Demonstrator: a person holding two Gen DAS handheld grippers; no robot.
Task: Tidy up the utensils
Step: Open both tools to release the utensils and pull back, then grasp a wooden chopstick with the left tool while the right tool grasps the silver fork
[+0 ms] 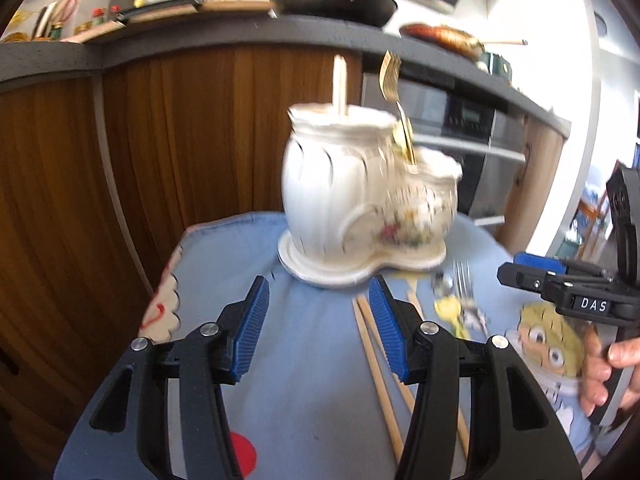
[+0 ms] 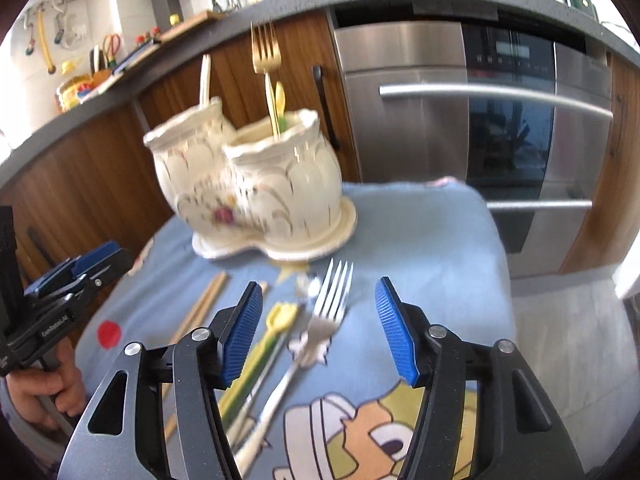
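I see bright daylight glaring from the right, motion blur smearing the ceramic holder [image 1: 360, 200], and fisheye bending at edges

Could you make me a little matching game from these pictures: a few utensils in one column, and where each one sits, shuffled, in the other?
Things:
1. Gold metal fork
2. Silver metal fork
3. Pair of wooden chopsticks lying flat
4. Yellow flower-topped utensil lying flat

Places:
A. On the cloth, between the open right fingers
B. Standing in the white ceramic holder
C. On the blue cloth, nearest the left gripper
D. On the cloth, beside the right gripper's left finger

Pairs: 1-B, 2-A, 3-C, 4-D
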